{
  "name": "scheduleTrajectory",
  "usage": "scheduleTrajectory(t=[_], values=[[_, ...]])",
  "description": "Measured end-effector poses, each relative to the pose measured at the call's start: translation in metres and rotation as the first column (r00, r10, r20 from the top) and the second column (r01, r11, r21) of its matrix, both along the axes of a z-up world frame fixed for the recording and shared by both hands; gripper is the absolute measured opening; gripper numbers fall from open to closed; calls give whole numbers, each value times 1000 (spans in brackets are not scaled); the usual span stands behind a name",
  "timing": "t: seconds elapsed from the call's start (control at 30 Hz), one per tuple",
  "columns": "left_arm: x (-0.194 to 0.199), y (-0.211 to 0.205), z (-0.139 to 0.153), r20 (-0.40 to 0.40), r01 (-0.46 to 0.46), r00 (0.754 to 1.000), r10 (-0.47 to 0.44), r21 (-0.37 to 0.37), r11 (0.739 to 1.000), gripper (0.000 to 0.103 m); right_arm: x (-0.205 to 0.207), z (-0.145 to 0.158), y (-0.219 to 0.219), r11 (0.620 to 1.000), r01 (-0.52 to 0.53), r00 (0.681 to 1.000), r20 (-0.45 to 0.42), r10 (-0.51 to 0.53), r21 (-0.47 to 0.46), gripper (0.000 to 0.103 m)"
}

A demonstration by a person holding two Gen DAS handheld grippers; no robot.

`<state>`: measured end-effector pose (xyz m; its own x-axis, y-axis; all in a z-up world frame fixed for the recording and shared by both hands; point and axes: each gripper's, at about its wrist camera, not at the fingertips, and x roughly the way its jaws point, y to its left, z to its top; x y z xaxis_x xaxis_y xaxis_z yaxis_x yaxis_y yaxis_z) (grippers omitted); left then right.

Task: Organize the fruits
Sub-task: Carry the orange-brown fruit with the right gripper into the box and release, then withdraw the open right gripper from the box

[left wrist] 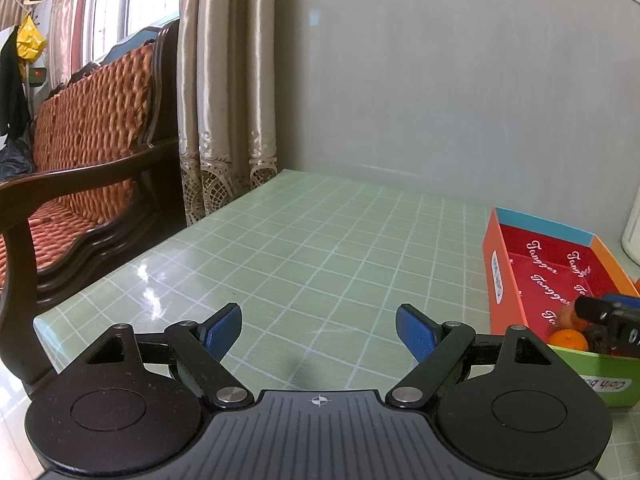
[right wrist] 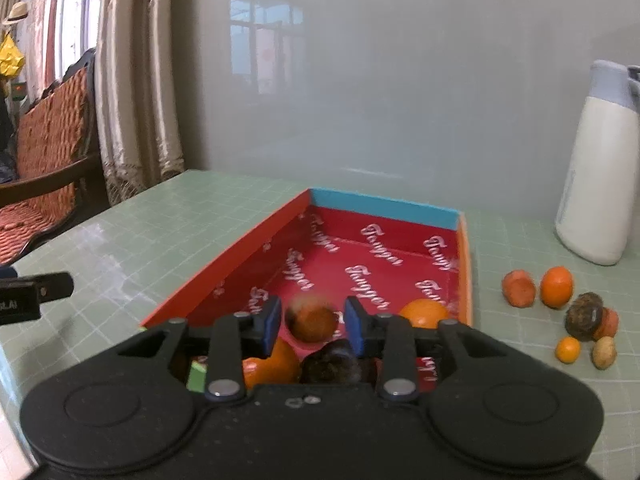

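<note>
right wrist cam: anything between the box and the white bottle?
Nothing. In the right wrist view, only bare green checked tablecloth lies between the box and the white bottle; the loose fruit sits nearer the camera.

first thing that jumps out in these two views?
The red box with white script on its floor, on the green grid table, with the right claw over its near end and a blurred orange-brown fruit between its pads. Next, loose fruits on the table right of the box, before a white bottle.
</note>
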<state>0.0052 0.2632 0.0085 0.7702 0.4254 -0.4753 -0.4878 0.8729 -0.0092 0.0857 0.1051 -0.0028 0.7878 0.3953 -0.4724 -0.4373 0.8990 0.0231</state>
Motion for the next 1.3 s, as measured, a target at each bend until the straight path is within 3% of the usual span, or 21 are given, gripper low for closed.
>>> scheduleTrajectory(t=[0.27, 0.37, 0.4, 0.43, 0.67, 0.8, 0.9, 1.07, 1.3], values=[[4, -10, 2, 6, 12, 1000, -12, -2, 1000, 84, 5, 4, -29, 998, 67, 998, 6, -67, 8, 38], [6, -16, 3, 18, 22, 1000, -22, -6, 1000, 84, 3, 8, -44, 996, 84, 996, 27, -85, 15, 61], [7, -18, 4, 20, 25, 999, -25, -7, 1000, 84, 2, 10, -50, 995, 95, 994, 45, -95, 17, 79], [9, -22, 4, 22, 31, 999, -31, -10, 999, 84, 0, 12, -57, 994, 106, 992, 63, -107, 17, 85], [24, -60, 14, 50, 99, 994, -99, 2, 995, 85, 0, 19, -120, 978, 211, 973, 95, -210, 7, 85], [32, -91, 21, 74, 131, 988, -133, 30, 991, 100, 1, 25, -162, 953, 300, 949, 94, -302, 31, 96], [39, -114, 22, 72, 178, 981, -180, 45, 983, 101, 0, 25, -190, 928, 367, 924, 88, -371, 57, 101], [49, -145, 23, 60, 232, 970, -236, 59, 971, 101, -6, 21, -226, 894, 447, 887, 117, -447, 28, 101], [60, -189, 26, 76, 306, 948, -310, 63, 950, 102, -17, 18, -273, 841, 530, 835, 105, -539, 105, 101]])
